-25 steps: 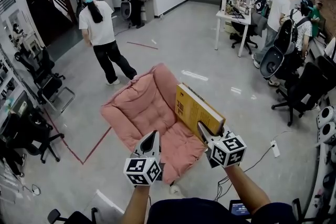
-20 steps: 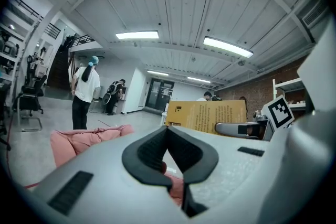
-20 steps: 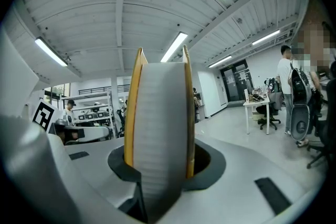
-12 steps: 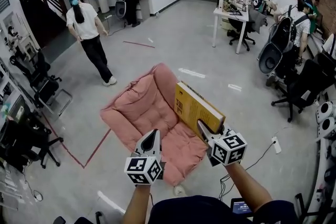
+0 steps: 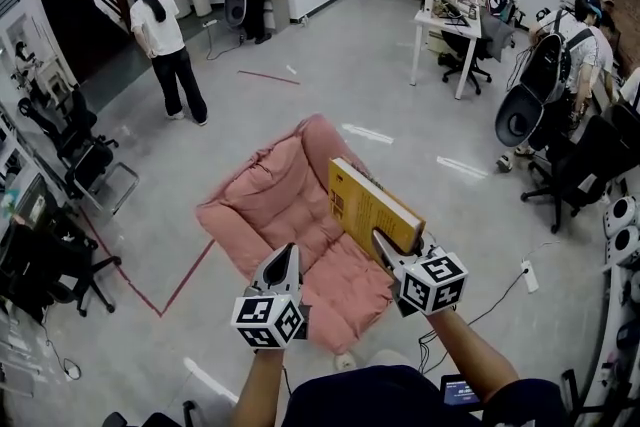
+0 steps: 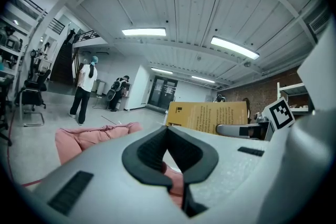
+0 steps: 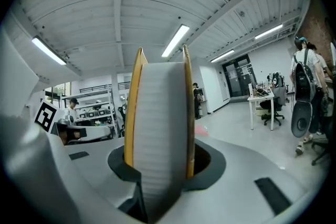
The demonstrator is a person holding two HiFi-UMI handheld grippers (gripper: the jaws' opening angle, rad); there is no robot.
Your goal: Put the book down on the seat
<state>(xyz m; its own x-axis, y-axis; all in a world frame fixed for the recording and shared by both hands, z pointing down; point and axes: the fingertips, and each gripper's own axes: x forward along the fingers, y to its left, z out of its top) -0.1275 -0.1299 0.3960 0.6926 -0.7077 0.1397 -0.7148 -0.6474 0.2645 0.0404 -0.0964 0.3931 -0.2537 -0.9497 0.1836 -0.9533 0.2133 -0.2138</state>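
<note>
A thick yellow book (image 5: 368, 207) stands on edge above the right side of a pink cushioned seat (image 5: 280, 215) on the floor. My right gripper (image 5: 386, 250) is shut on the book's near lower corner; in the right gripper view the page block (image 7: 160, 134) fills the space between the jaws. My left gripper (image 5: 281, 267) hovers over the seat's front edge, shut with nothing in it. In the left gripper view the book (image 6: 207, 116) shows to the right, with the pink seat (image 6: 89, 136) below and the left gripper (image 6: 168, 152) in front.
Several people stand around: one in a white shirt (image 5: 160, 35) at the back left, others by a white desk (image 5: 450, 25) at the back right. Black office chairs (image 5: 585, 165) stand at the right and left. A red tape line (image 5: 170, 285) runs on the floor left of the seat.
The person in the white shirt has walked farther away to the back left. The book and both grippers have barely shifted over the seat.
</note>
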